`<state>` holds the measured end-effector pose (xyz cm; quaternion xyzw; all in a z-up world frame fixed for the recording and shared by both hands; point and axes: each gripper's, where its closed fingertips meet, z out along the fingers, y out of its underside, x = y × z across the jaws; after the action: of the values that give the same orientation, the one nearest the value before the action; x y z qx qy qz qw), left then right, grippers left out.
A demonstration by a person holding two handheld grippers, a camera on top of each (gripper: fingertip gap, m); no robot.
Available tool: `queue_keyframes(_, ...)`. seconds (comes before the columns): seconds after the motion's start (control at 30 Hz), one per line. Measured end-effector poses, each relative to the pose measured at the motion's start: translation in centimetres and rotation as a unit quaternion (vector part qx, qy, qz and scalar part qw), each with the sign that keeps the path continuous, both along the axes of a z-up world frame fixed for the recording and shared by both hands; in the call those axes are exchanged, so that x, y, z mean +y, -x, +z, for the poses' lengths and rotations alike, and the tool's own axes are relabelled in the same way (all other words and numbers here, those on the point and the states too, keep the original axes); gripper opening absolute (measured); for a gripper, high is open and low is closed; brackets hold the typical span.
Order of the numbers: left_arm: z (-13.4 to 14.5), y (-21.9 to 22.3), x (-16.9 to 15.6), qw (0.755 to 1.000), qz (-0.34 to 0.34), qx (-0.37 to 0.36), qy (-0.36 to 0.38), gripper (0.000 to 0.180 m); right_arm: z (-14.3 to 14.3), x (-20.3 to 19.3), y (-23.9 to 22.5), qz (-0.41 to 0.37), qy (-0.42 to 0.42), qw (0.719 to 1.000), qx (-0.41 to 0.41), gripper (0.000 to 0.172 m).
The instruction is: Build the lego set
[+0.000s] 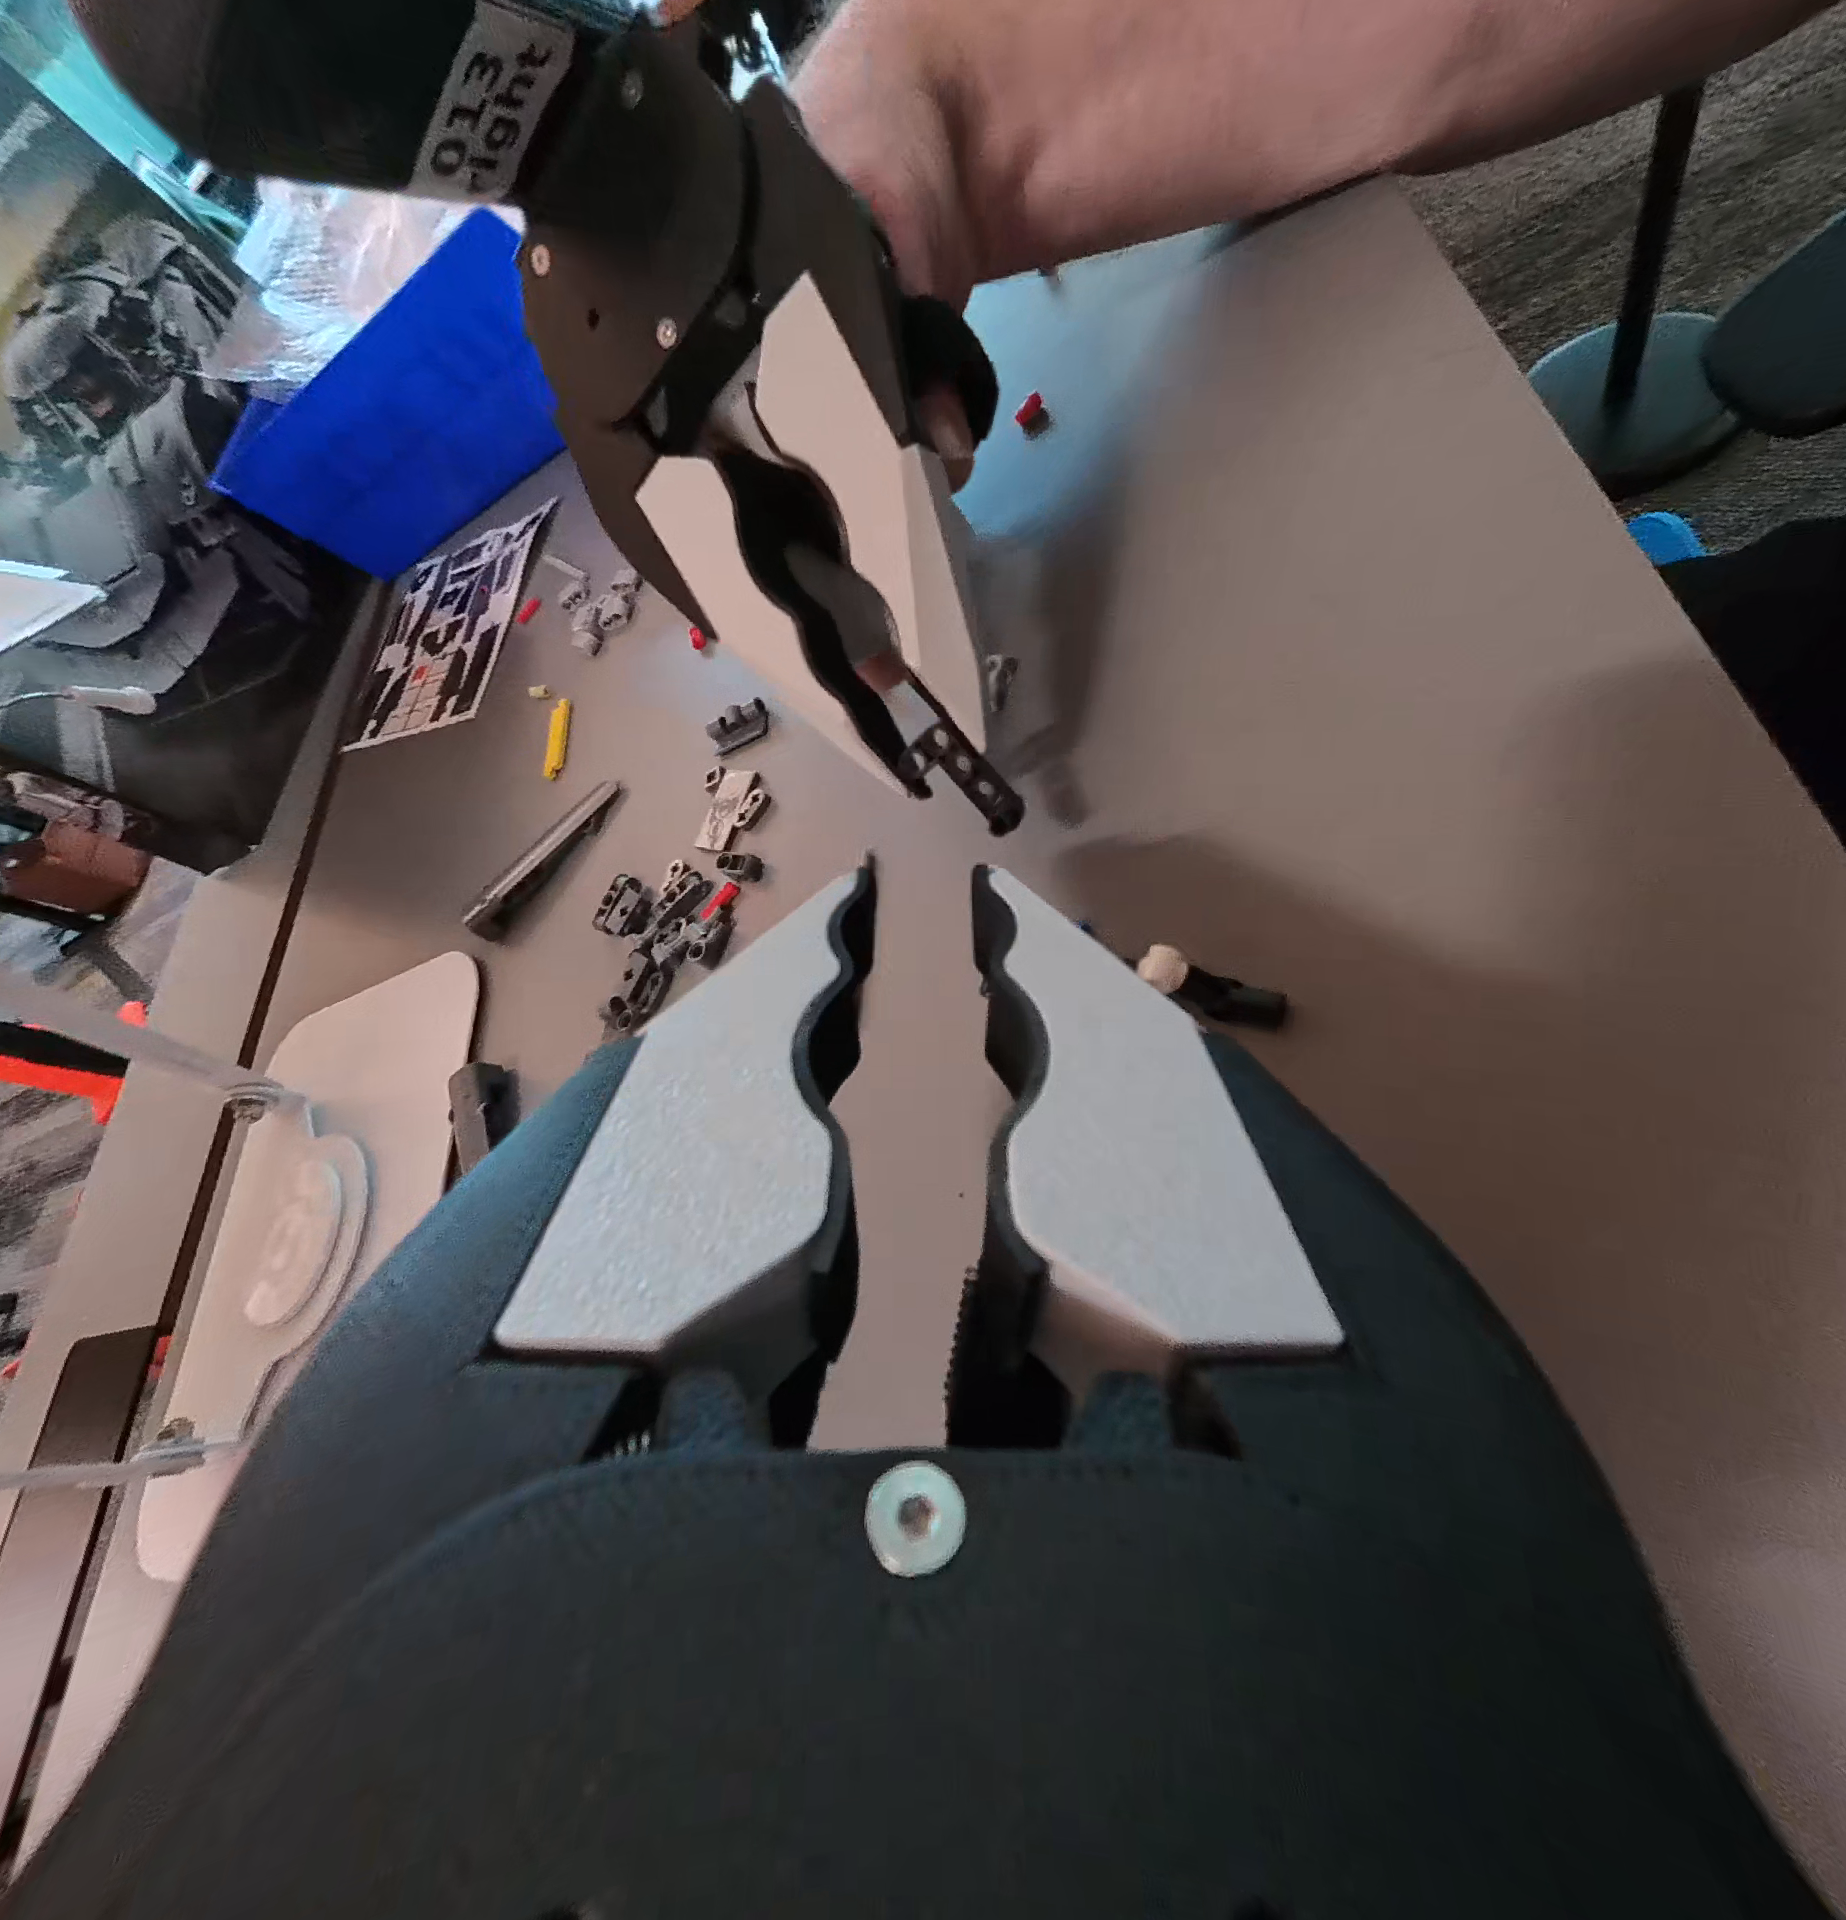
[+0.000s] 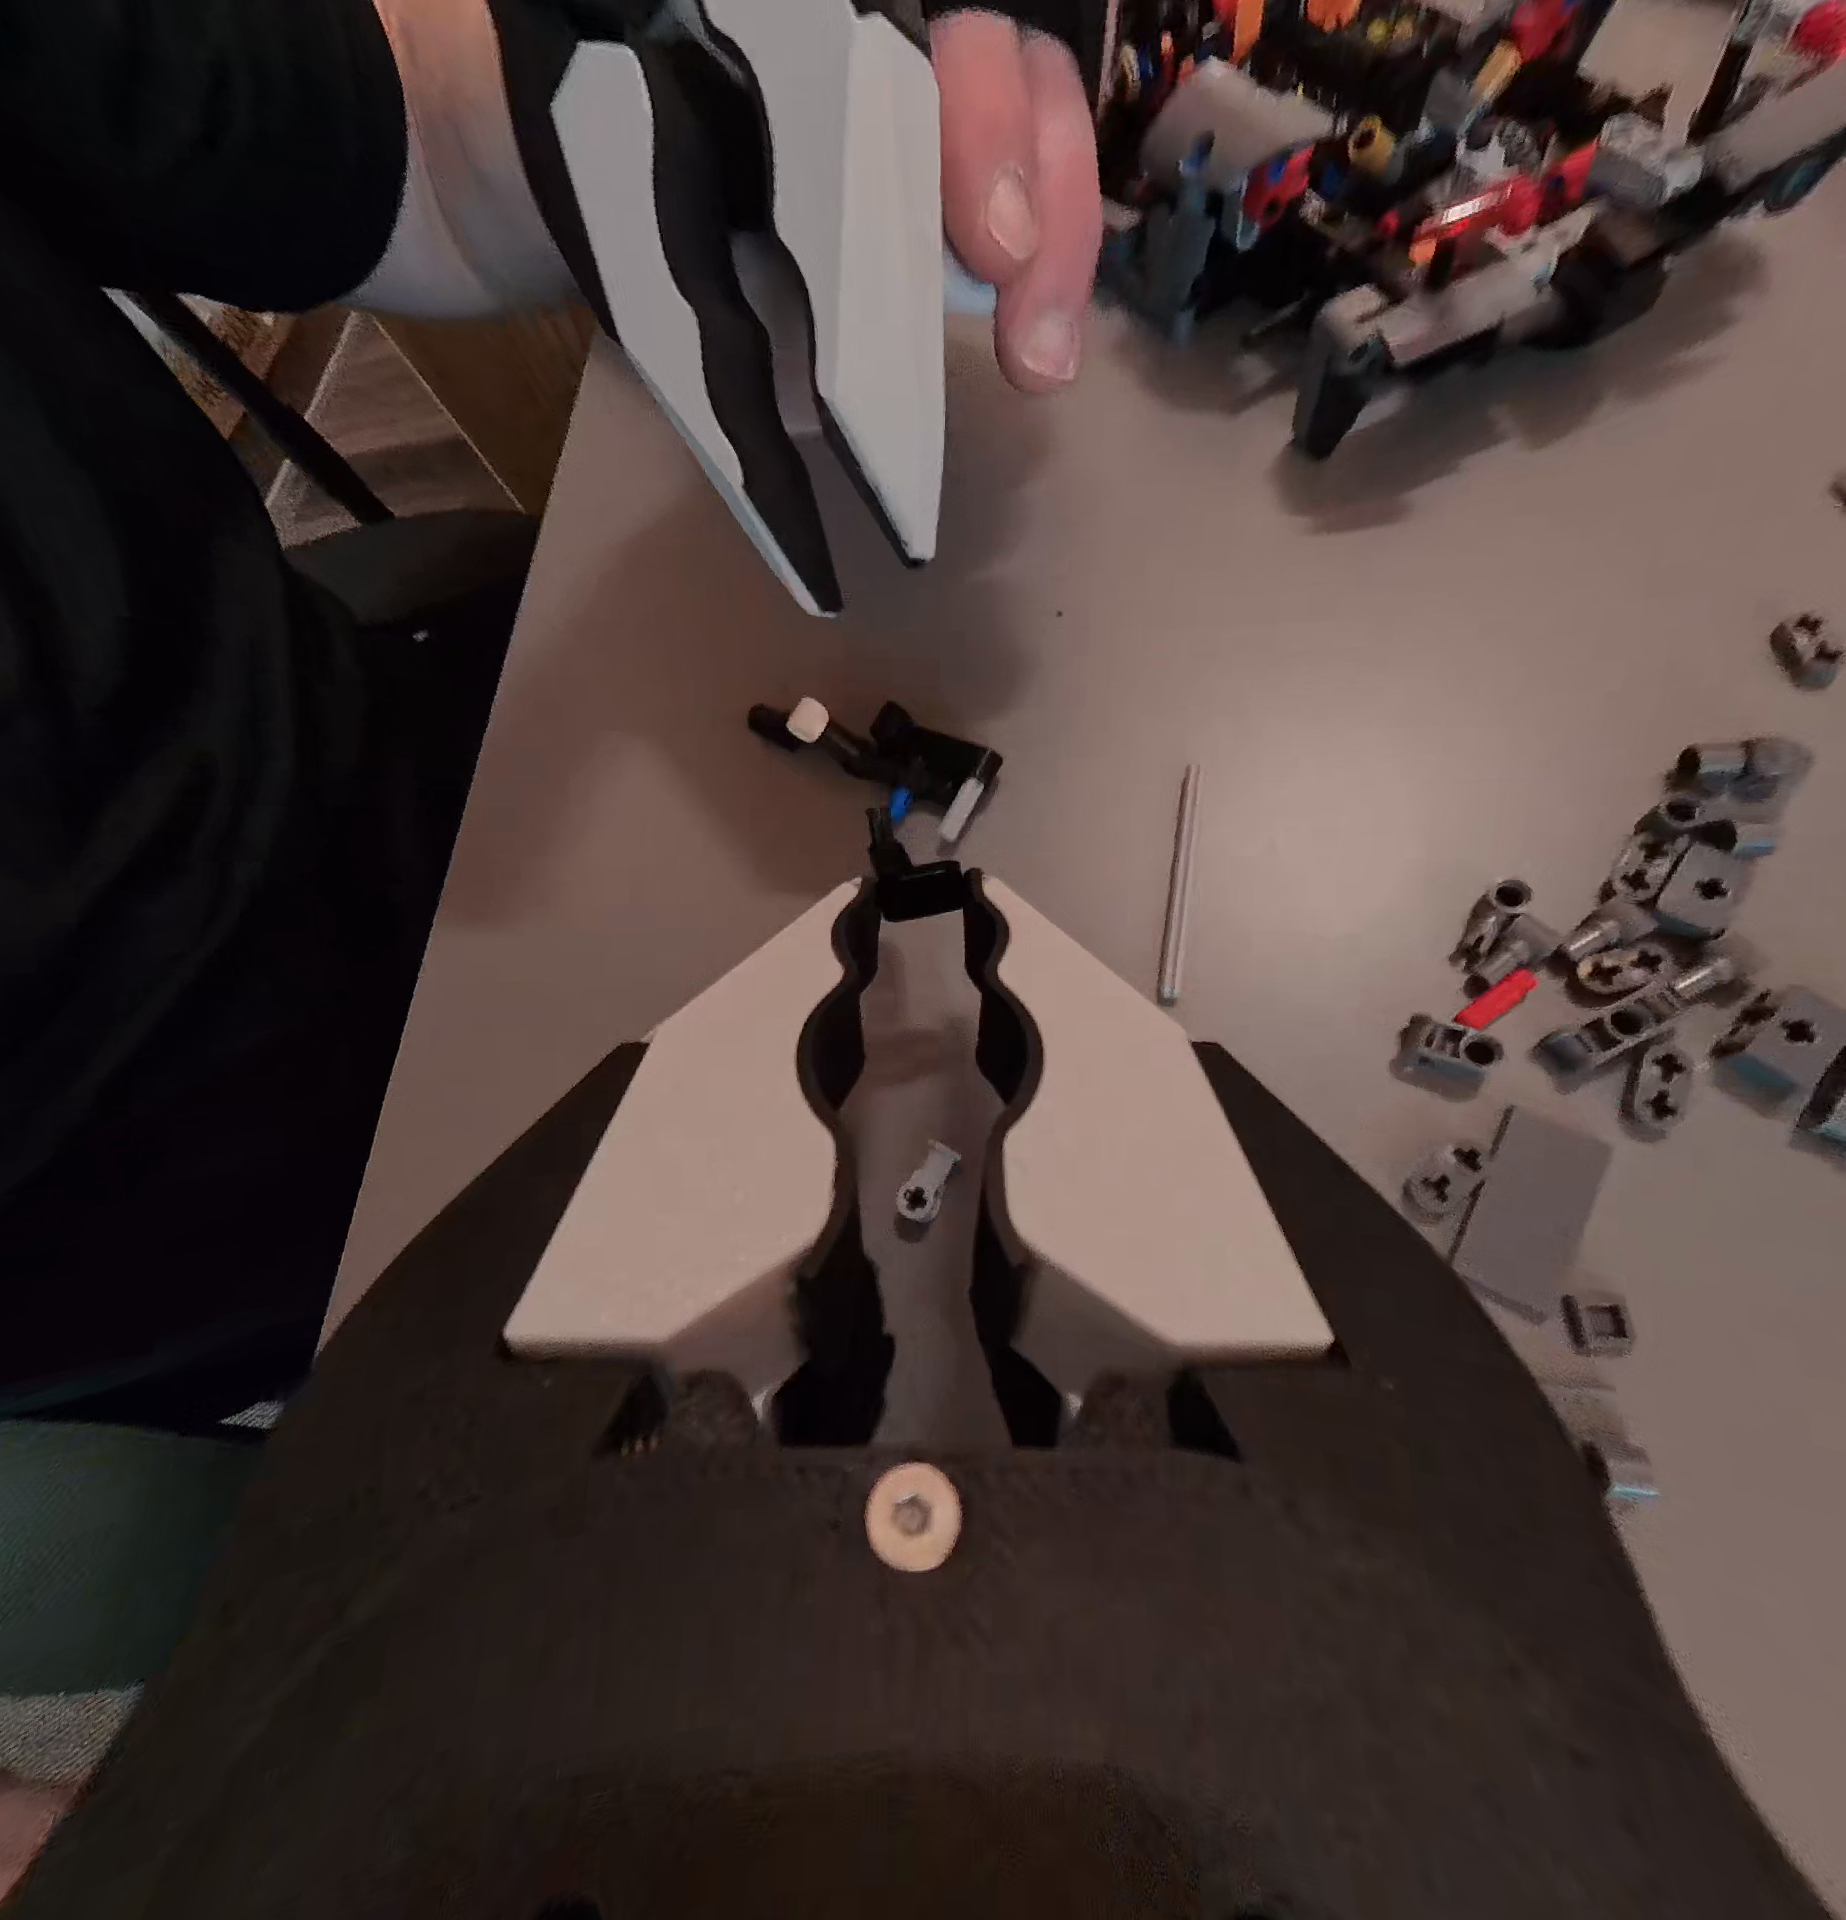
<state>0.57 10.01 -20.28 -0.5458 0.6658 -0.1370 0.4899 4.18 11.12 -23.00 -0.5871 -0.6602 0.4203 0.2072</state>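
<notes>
The left gripper [image 1: 924,873] hovers over the grey table [image 1: 1366,727] with its two fingertips a little apart and only bare tabletop showing between them. Just beside its right finger lies a small black assembly [image 2: 877,753] carrying one cream round piece, one blue pin and one pale grey pin.

The right gripper [image 2: 921,891] is clamped on a black perforated beam [image 1: 963,771] — both pads press on its end, and the beam sticks out past the tips, four holes showing along its length in the left wrist view. One hand [image 1: 1054,135] grips that tool, whose body bears a strip label with printed writing. One light grey connector [image 2: 924,1174] lies on the table below the right gripper's fingers.

Left of the left gripper sits a heap of dark grey connector pieces [image 1: 664,935] — too tangled to count — with one red pin [image 1: 721,899] among them. Beyond it: one long dark grey bar [image 1: 540,862], one printed tile [image 1: 734,810], one yellow piece [image 1: 557,738], one thin grey axle [image 2: 1177,883], and one black-and-white sticker sheet [image 1: 451,634]. Farther off stand one blue bin [image 1: 410,416] and a printed box [image 1: 77,343] whose writing is too blurred to read. A single red brick [image 1: 1031,410] lies apart. In the right wrist view a large, multicoloured brick model [image 2: 1470,218] stands at the far end.
</notes>
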Motion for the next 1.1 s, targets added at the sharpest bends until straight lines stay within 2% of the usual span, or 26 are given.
queue_keyframes(0.37,-1.7,-0.1,-0.1,1.0,-0.007,0.023,0.018,0.017,-1.8,0.3,-0.1,-0.024,0.026,0.998,-0.057,0.014)
queue_keyframes(0.47,-1.6,0.0,0.0,1.0,-0.005,0.02,0.022,0.017,-2.2,1.5,0.0,-0.055,0.003,0.996,-0.064,0.014)
queue_keyframes(0.63,-1.7,0.3,0.4,0.999,0.002,0.021,0.025,0.017,-2.3,1.6,0.1,-0.051,-0.011,0.997,-0.062,0.013)
queue_keyframes(0.77,-1.5,0.5,0.9,0.999,0.01,0.018,0.024,0.017,-1.6,1.7,0.1,-0.053,-0.007,0.998,-0.046,0.013)
queue_keyframes(0.93,-0.4,0.3,2.1,0.999,0.042,-0.008,-0.012,0.015,-0.2,1.9,0.4,-0.058,0.005,0.998,-0.011,0.013)
queue_keyframes(1.1,-0.7,-0.5,2.4,0.998,0.057,-0.015,0.009,0.018,0.4,1.7,0.8,-0.049,-0.026,0.998,0.008,0.013)
